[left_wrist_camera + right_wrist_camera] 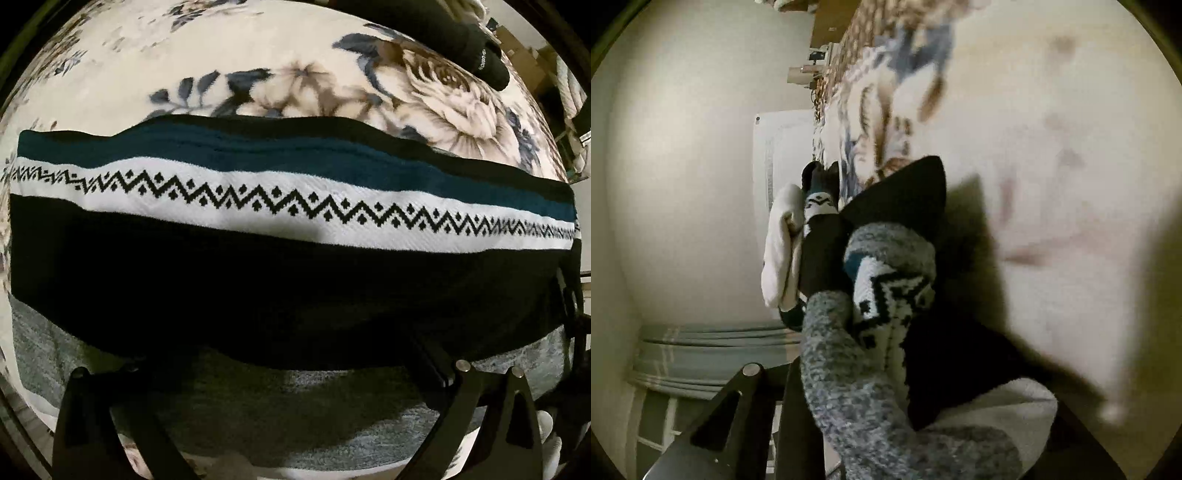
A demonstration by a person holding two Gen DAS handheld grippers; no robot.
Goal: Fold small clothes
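Note:
A knitted sock (295,280) with black, teal, grey and white zigzag bands lies stretched across the floral blanket (258,48). My left gripper (288,373) points straight down over its grey part. Its fingers (85,406) stand wide apart, with nothing pinched between them. In the right wrist view, a sock of the same pattern (871,332) is bunched up close to the lens and lifted off the blanket (1052,147). My right gripper (827,398) is shut on its grey part. One finger (738,398) shows at the lower left; the other is hidden behind the sock.
A black sock (487,59) lies at the blanket's far right. A white sock bundle (783,251) and another patterned sock (818,199) sit at the blanket's edge. Beyond the edge are a white panel (775,147) and grey-green striped cloth (713,350).

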